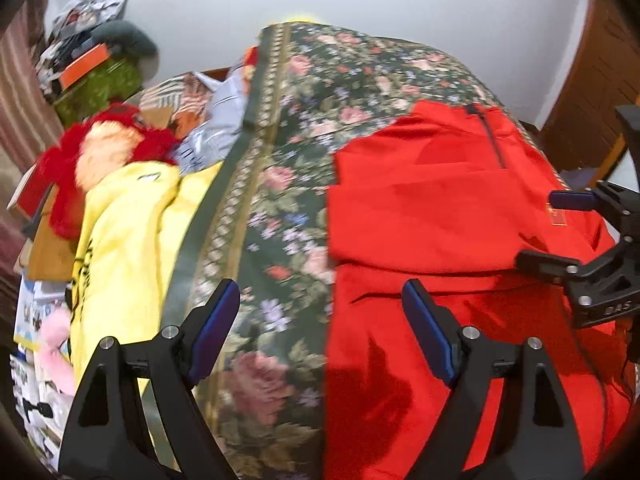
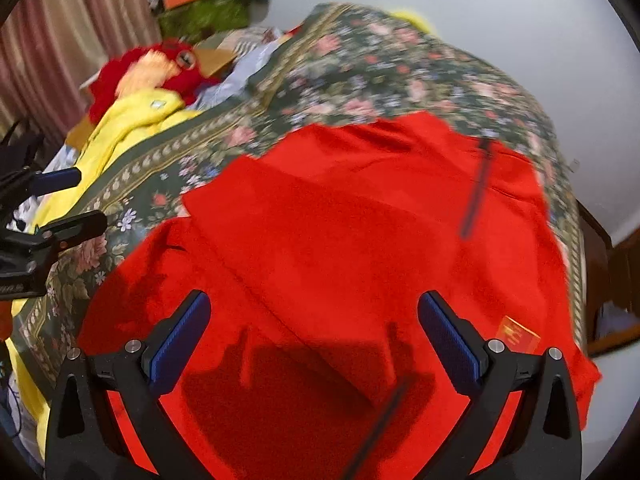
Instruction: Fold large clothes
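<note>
Red garment [image 2: 340, 220] lay partly folded on the floral bedspread [image 1: 288, 200], long axis running away from both grippers. Right gripper [image 2: 314, 344] hovered directly over it, nearer; left gripper [image 1: 320, 332] straddled its left edge. Both stood spread, grasping nothing.

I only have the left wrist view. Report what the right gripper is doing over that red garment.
Observer: The right gripper is open, with nothing between its blue pads, above the red zip-up garment.
Operator: Give me the garment's far side.
Observer: Its corner overhangs the edge of the floral bedspread.
Operator: Report anything under that gripper.
Observer: A thin dark strip crosses the cloth there. I cannot tell whether it is a zip or a cable.
</note>
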`<state>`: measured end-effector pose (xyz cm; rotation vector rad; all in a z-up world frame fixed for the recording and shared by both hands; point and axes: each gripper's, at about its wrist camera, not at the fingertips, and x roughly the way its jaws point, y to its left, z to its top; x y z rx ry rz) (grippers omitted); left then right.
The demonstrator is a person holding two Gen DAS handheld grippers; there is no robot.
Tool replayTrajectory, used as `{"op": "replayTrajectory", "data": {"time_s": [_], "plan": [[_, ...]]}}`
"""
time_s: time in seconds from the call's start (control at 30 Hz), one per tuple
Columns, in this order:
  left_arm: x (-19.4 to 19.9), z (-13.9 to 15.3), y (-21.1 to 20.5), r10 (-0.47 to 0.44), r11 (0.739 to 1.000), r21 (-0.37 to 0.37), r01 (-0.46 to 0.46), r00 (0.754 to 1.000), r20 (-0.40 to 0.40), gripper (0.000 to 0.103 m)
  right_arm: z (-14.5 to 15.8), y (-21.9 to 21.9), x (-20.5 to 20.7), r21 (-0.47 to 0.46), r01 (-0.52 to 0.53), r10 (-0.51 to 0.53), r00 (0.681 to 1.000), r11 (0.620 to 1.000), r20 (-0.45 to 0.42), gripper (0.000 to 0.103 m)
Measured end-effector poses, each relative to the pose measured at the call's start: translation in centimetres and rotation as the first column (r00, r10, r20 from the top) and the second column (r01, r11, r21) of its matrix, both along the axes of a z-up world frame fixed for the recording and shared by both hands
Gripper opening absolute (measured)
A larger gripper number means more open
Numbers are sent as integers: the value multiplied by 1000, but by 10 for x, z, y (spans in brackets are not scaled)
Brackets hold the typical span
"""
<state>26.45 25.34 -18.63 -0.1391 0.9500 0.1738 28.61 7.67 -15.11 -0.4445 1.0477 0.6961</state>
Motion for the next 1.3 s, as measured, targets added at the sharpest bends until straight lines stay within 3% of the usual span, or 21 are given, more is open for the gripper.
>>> {"op": "replayTrajectory", "data": {"time_s": [0.23,0.43,0.6,0.8,0.87,0.97,1.3], "plan": [[-11,-16,19,45,998,-41,-45,999,-15,83,-38,53,7,-74,-52,47,997,996,-69,101],[-14,-26,23,41,998,-38,-42,999,-31,83,-66,80,8,-116,-98,86,991,988,-104,93],[-11,-36,25,43,998,-45,-46,998,-47,83,-77,87,14,-131,-100,89,992,986,-87,76],[-6,-48,23,41,998,-53,-45,996,-76,83,-79,94,17,-125,-99,95,995,987,-38,40],[-6,-49,21,40,997,-60,-45,996,-78,83,-78,95,16,-97,-102,98,994,990,-46,21],[-6,-50,20,34,997,-64,-40,996,-81,83,-70,96,12,-93,-104,104,995,990,-4,10],[7,-52,6,10,998,-59,-16,994,-108,83,7,48,26,133,-11,4,999,991,53,8]]}}
